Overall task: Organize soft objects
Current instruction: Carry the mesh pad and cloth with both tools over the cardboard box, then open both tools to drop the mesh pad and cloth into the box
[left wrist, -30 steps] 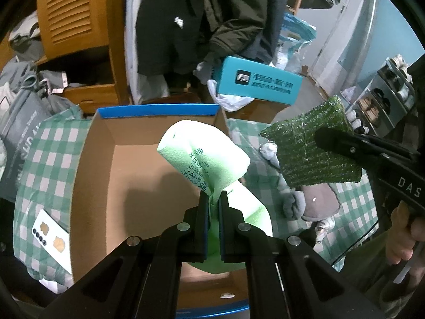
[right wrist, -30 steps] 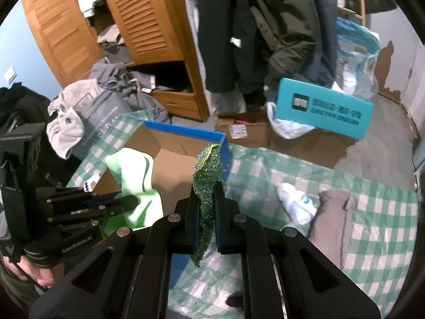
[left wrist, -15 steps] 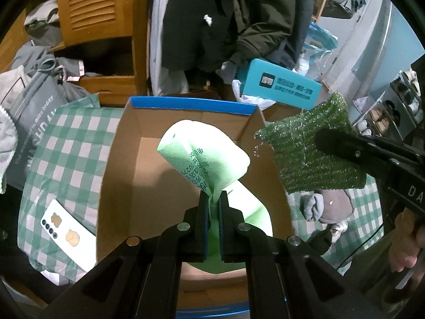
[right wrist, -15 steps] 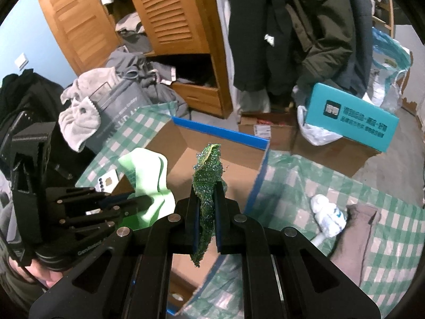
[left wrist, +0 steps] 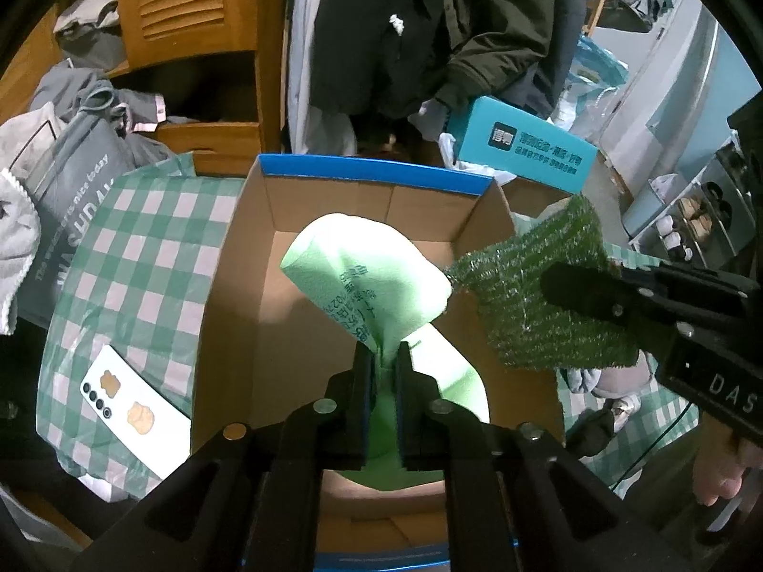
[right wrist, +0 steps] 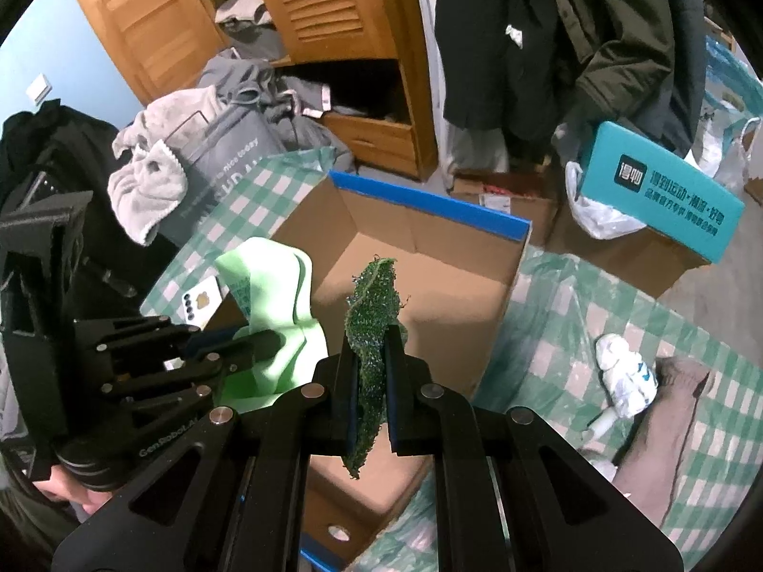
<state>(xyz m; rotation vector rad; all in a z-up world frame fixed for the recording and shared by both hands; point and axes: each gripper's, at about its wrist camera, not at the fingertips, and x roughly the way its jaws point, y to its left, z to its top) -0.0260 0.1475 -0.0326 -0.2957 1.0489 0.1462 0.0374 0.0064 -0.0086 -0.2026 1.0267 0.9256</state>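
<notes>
We now have the left gripper further over the open cardboard box, and its jaws have just been opening a little, with the light green foam sheet between them and drooping into the box. The right gripper has come across too, so the dark green scrubby pad now hangs over the box's right wall rather than over the checked cloth.

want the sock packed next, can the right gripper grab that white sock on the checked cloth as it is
Probably not yet: the right gripper is shut on the green scrubber. The white sock lies uncovered on the cloth.
</notes>
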